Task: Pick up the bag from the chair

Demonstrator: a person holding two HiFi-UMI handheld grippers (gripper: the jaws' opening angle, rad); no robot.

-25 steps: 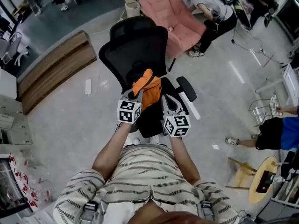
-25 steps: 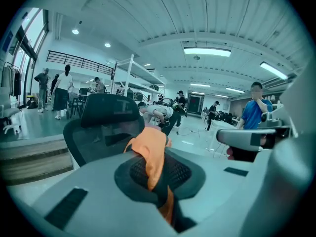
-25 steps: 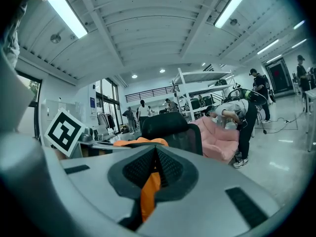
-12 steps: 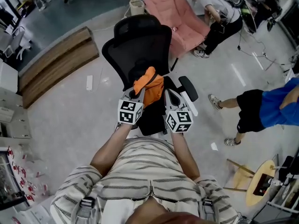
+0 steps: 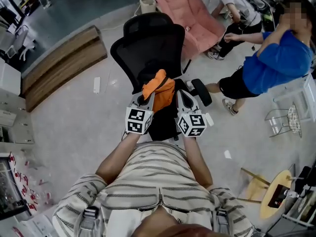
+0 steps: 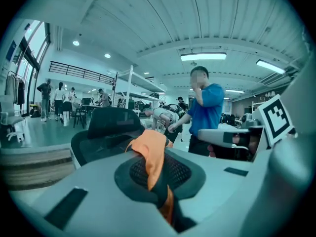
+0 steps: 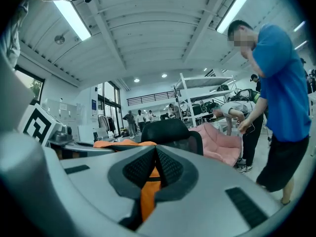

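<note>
black mesh chair (image 5: 148, 48) stands straight ahead, and the orange bag (image 5: 159, 90) hangs in front of its backrest, over the seat; whether it is clear of the seat i cannot tell. the left gripper (image 5: 144, 101) and right gripper (image 5: 180, 97) flank it, each with its fingers clamped on a strip of the orange fabric, seen pinched in both gripper views. the lift should go best with both hands rising level, up and toward the body, so neither strip slides out. open grey floor (image 5: 74, 112) lies to the left. on the right the armrest (image 5: 201, 90) sits just beside the right gripper and a person in blue (image 5: 269, 63) stands near, so favour the left.
</note>
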